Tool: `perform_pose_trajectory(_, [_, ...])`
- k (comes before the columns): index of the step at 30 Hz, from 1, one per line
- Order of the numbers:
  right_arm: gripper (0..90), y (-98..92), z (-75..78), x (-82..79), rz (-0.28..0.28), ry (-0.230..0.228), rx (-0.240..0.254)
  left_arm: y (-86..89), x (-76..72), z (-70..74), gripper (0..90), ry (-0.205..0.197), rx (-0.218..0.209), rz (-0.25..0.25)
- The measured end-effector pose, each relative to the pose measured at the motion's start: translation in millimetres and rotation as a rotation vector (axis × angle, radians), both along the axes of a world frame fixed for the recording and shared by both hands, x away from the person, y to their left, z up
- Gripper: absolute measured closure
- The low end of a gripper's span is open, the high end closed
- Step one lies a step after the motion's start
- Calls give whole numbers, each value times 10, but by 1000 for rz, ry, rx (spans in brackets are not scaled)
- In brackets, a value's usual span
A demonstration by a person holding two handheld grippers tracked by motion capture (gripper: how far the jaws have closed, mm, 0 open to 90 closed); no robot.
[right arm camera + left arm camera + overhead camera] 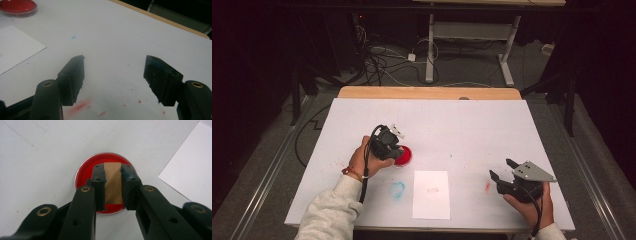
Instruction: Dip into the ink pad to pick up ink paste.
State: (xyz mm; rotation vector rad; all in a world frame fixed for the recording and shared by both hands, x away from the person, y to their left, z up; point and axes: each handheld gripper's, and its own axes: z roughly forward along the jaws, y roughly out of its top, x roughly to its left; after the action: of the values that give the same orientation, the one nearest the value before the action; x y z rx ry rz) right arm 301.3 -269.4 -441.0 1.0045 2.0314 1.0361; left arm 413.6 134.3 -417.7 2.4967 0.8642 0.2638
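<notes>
Left tool (113, 183) clamps a wooden block (113, 182) – directly over the red dish (83, 173); right tool (113, 82) gapes empty.

Black fingers (100, 185) with brass rivets, grey sleeves (332, 212)

Dim, dark-cornered high view with soft grain; brighter, even light and slight blur in both gripper views.
</notes>
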Motion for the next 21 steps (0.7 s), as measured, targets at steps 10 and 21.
perform_pose_trajectory(10, [334,11,5,4,2,-1,3,78,-85,132,740,-24,-41,-21])
perform_pose_trajectory(21, [318,28,16,-5,32,-13,14,15,-232,242,740,-38,-85,-77])
